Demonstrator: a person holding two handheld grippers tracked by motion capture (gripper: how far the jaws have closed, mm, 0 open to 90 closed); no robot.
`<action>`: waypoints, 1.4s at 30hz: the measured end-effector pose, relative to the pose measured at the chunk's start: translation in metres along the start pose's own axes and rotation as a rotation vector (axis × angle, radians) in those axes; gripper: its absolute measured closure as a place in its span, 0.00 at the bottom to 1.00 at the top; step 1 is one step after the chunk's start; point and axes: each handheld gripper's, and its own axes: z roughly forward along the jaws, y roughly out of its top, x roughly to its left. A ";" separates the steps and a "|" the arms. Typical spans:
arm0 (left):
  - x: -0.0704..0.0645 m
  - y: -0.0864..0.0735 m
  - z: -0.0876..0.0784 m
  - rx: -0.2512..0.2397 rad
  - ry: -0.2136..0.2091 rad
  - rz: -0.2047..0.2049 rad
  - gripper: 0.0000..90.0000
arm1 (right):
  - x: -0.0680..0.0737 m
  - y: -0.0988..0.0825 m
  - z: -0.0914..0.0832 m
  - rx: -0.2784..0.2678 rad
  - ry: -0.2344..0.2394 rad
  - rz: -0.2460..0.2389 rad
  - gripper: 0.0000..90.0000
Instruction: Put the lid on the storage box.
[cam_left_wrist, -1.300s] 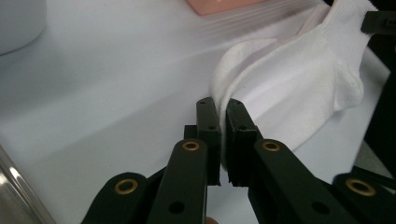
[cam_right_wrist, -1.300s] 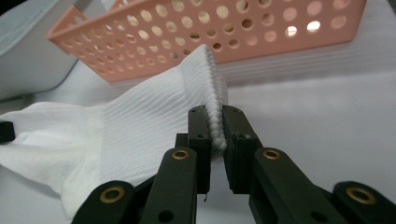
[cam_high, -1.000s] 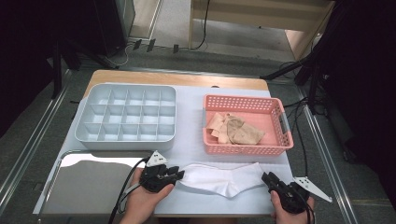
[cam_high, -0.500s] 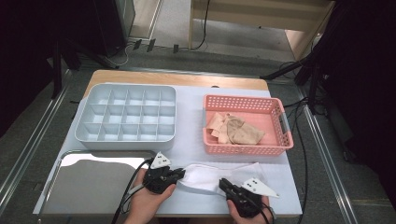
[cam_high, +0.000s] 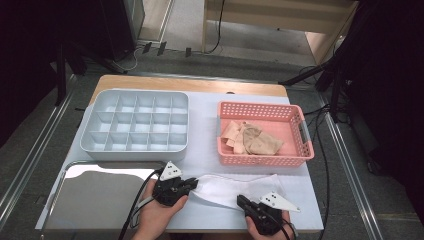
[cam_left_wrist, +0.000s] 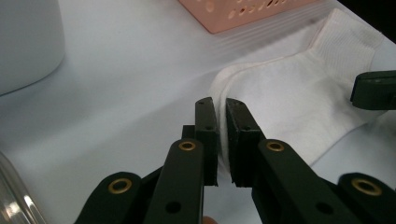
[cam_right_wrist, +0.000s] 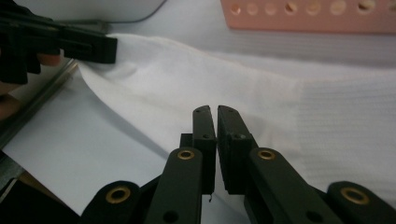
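White sock (cam_high: 234, 189) pinched at both ends by the two tools

Left tool (cam_left_wrist: 221, 140) has just closed on the sock's toe fold, right tool (cam_right_wrist: 216, 144) on its near edge by the ribbed cuff; sock lies on the table (cam_high: 202, 140) before the pink basket (cam_high: 305, 135), whose beige cloths (cam_high: 252, 140) are hard to make out

The right tool (cam_right_wrist: 216, 122) pinches the white sock (cam_right_wrist: 243, 88) near its ribbed cuff.
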 end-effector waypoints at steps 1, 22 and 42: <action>0.000 0.000 0.000 -0.001 -0.002 -0.002 0.95 | 0.004 0.003 0.003 -0.007 -0.003 -0.014 0.96; 0.006 -0.007 -0.003 -0.009 -0.015 -0.022 0.91 | -0.081 -0.004 -0.055 -0.171 -0.269 0.179 0.77; 0.007 -0.007 -0.003 -0.009 -0.006 -0.025 0.97 | -0.082 -0.014 -0.043 -0.093 -0.274 0.281 0.86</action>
